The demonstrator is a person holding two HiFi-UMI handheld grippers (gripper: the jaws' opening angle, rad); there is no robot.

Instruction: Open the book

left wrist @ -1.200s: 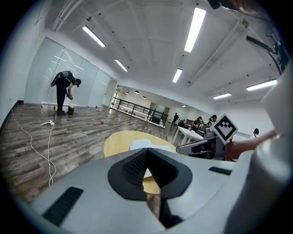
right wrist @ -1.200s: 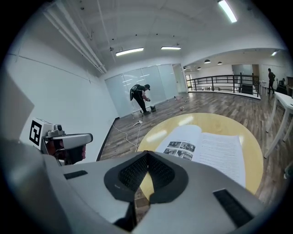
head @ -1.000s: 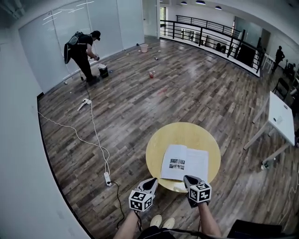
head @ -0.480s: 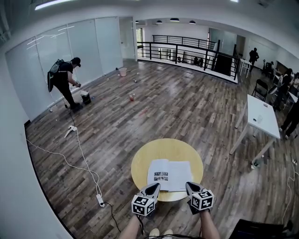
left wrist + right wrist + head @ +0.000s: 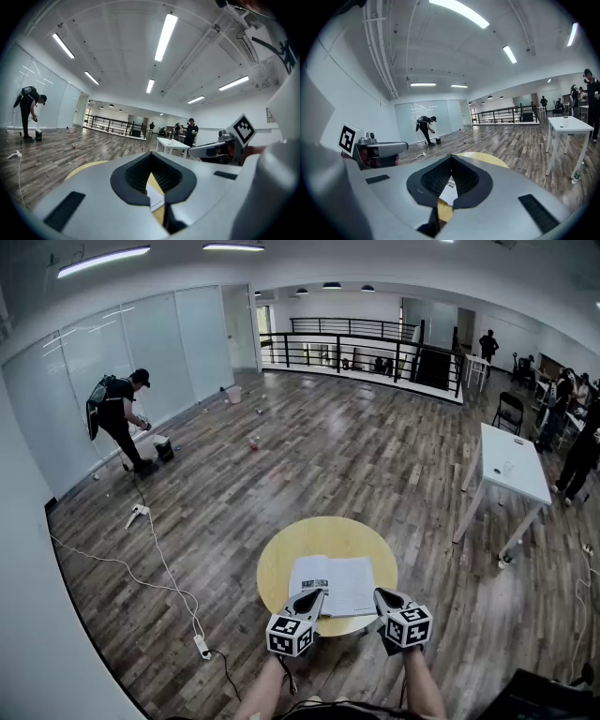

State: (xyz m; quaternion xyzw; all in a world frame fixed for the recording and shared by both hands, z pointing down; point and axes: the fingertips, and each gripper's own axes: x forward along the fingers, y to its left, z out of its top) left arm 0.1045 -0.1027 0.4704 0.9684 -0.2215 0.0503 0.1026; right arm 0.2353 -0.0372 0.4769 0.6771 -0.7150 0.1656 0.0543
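Shows the book [image 5: 333, 584] lying open and flat, pages up, toward the near edge of the round yellow bench [image 5: 328, 532], just as in both earlier frames. Puts the tip of the left hand-held gripper [image 5: 307, 600] over the book's near left corner; a second ago kept it off to the left, by the bench rim. Holds the right hand-held gripper [image 5: 386, 599] just beside the near right corner, much as before. Finds both pairs of jaws drawn together at the tips and clamping nothing. Gives, through the left gripper view's narrow slit [image 5: 151, 154], only a sliver of the book [image 5: 154, 200] and yellow top below the pads. Gives the same through the right gripper view [image 5: 451, 157]. Takes in more of the room than earlier, with the bench smaller in the head view. Leaves the person [image 5: 120, 418] by the glass wall bent over as before.
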